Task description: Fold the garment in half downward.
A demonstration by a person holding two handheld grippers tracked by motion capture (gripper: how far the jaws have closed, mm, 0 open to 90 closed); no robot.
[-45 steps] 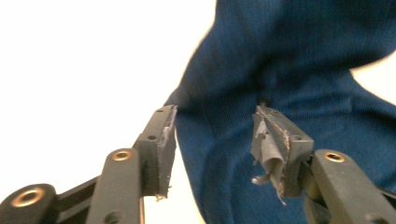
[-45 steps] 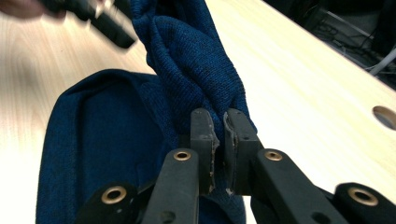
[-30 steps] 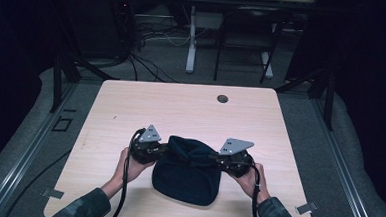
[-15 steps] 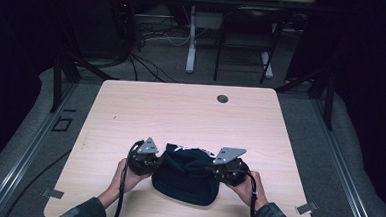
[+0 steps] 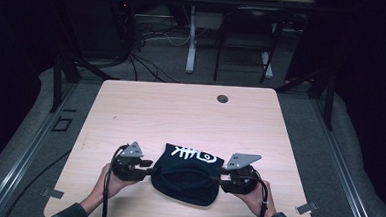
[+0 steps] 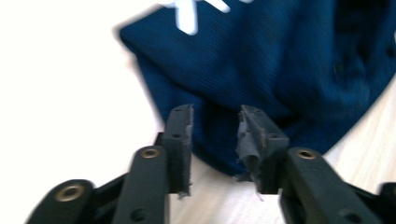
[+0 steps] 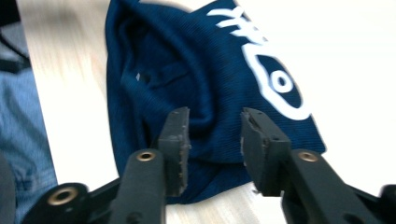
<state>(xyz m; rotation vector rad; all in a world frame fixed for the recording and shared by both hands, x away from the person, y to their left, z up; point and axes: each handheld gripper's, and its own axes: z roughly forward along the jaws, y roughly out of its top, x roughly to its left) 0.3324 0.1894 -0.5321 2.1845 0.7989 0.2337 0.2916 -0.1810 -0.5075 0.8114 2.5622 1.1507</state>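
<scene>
A dark navy garment (image 5: pixel 187 181) lies bunched on the wooden table (image 5: pixel 180 113) near its front edge, with a white print (image 5: pixel 193 152) showing along its far side. My left gripper (image 5: pixel 150 170) sits at the cloth's left edge, held by a hand. In the left gripper view its jaws (image 6: pixel 215 121) stand apart over the navy fabric (image 6: pixel 280 60). My right gripper (image 5: pixel 220 179) sits at the cloth's right edge. In the right gripper view it (image 7: pixel 212 123) is open, with the garment (image 7: pixel 187 70) and its white print (image 7: pixel 275 79) lying just beyond the tips.
A round dark hole (image 5: pixel 222 98) sits near the table's far edge. Tape marks (image 5: pixel 52 193) lie at the front corners. Beyond the table stand a desk leg (image 5: pixel 191 43), a chair frame and cables on the floor. Bare tabletop stretches behind the garment.
Both grippers have drawn toward the near edge of the table. The garment has shifted with them, and its white print now shows on top.
</scene>
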